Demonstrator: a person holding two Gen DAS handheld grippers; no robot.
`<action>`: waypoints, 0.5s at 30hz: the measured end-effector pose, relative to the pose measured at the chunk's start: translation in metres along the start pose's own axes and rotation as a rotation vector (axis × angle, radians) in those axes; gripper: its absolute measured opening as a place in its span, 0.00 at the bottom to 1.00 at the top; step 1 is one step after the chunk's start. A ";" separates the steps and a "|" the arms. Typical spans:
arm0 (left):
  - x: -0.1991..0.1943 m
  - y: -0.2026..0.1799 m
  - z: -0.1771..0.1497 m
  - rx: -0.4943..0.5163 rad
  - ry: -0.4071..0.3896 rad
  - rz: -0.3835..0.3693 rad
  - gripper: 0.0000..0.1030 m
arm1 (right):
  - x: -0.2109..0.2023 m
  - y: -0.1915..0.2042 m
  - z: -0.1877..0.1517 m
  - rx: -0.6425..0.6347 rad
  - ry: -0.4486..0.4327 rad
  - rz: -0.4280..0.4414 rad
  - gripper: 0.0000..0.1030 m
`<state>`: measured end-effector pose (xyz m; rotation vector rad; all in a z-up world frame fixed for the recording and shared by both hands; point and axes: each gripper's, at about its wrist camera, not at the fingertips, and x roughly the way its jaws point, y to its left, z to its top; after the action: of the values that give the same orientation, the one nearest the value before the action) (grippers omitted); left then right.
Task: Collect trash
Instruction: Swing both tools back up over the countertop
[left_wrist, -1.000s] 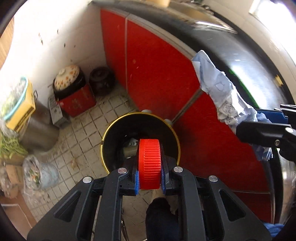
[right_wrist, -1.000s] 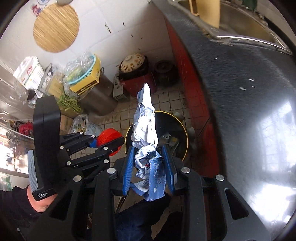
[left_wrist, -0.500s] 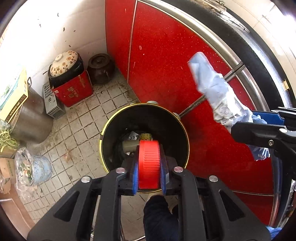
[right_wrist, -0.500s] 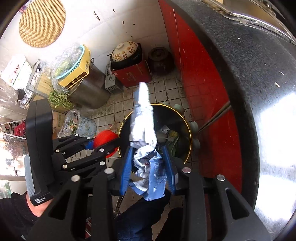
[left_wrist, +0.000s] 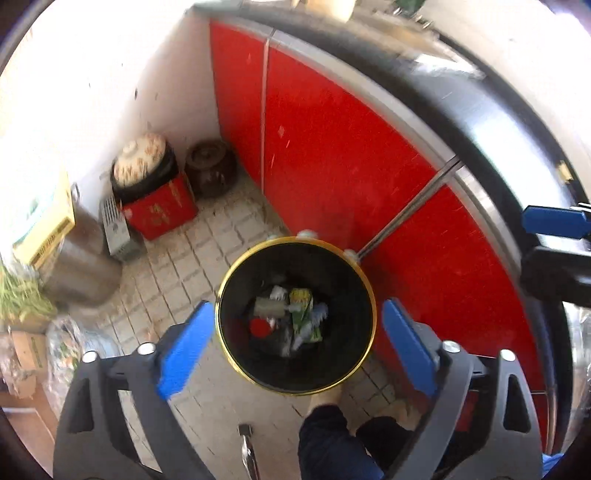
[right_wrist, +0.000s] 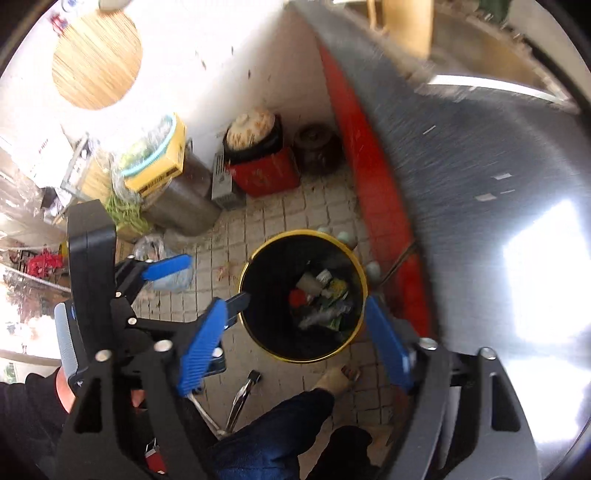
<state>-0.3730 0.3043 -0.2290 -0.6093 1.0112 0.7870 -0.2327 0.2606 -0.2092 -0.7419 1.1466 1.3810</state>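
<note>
My left gripper (left_wrist: 295, 343) and right gripper (right_wrist: 295, 339) just sprung wide, empty, red cap (left_wrist: 259, 328) in the bin (left_wrist: 236, 354) between my jaws, flat side seemingly up, blurred, wrapper (left_wrist: 304, 319) at three o'clock of it, long axis twelve to six.

a round black trash bin (left_wrist: 364, 291) with a gold rim stands upright and uncovered on the tiled floor, just beside the red cabinet. at its bottom lies a red cap (left_wrist: 259, 328), flat — next to it a pale bottle, a yellow-green wrapper (left_wrist: 303, 310) and crumpled light paper.
</note>
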 end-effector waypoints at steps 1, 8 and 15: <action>-0.007 -0.007 0.003 0.019 -0.012 0.004 0.92 | -0.018 -0.006 -0.003 0.008 -0.030 -0.011 0.80; -0.057 -0.095 0.038 0.201 -0.089 -0.069 0.93 | -0.140 -0.068 -0.047 0.154 -0.217 -0.189 0.85; -0.095 -0.247 0.065 0.520 -0.148 -0.276 0.93 | -0.255 -0.152 -0.147 0.460 -0.375 -0.413 0.85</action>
<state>-0.1698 0.1824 -0.0939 -0.2284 0.9224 0.2984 -0.0702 0.0161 -0.0552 -0.3397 0.9000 0.8203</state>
